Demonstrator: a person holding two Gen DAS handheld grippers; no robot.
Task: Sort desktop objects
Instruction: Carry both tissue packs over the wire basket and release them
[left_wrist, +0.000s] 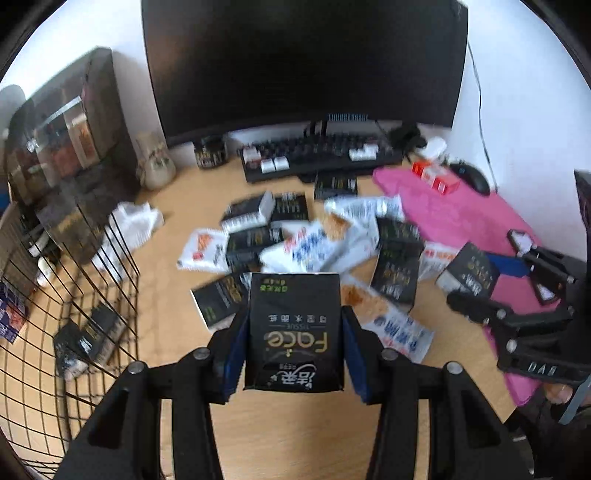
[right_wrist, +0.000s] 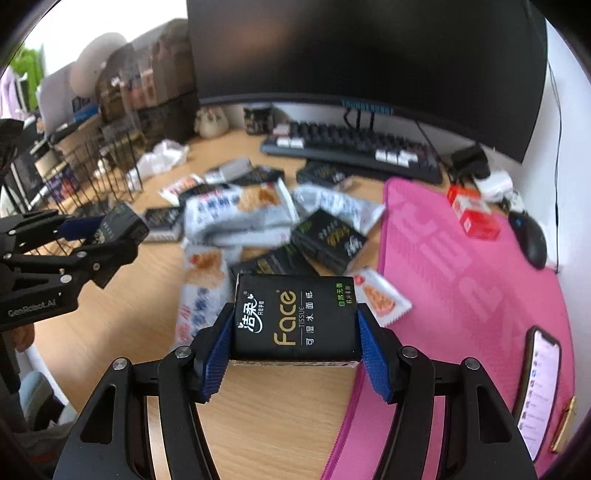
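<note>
Looming behind everything was the dark monitor (left_wrist: 303, 62), with the keyboard (left_wrist: 317, 155) at its foot and the wooden desk (left_wrist: 288, 435) spread in front. On the right side of the desk lay the pink mat (right_wrist: 461, 280), which bore a red box (right_wrist: 474, 214), a mouse (right_wrist: 530, 240) and a phone (right_wrist: 539, 391). On the left stood the wire basket (left_wrist: 74, 295), with at least one black pack already inside it.

Between basket and mat sat the unsorted heap (left_wrist: 314, 243): black tissue packs mixed with white snack sachets, overlapping one another in no order.

The left gripper (left_wrist: 295, 354) was clamped on a black tissue pack (left_wrist: 295, 325), blue pads pressed on its two long sides, the pack raised off the desk in front of the heap. The right gripper (right_wrist: 295, 354) was likewise clamped on a second tissue pack (right_wrist: 295, 317), taken across its short ends and held above the desk at the mat's edge.

Such packs looked light and soft: film-wrapped paper that would give under the pads rather than resist. The glossy film seemed likely to be a little slippery, so a squeeze across the full flat sides, near the middle as held, seemed the safest hold; a corner pinch would probably let a pack twist. Nothing about them appeared fragile, and a short drop into the basket should do no harm.
</note>
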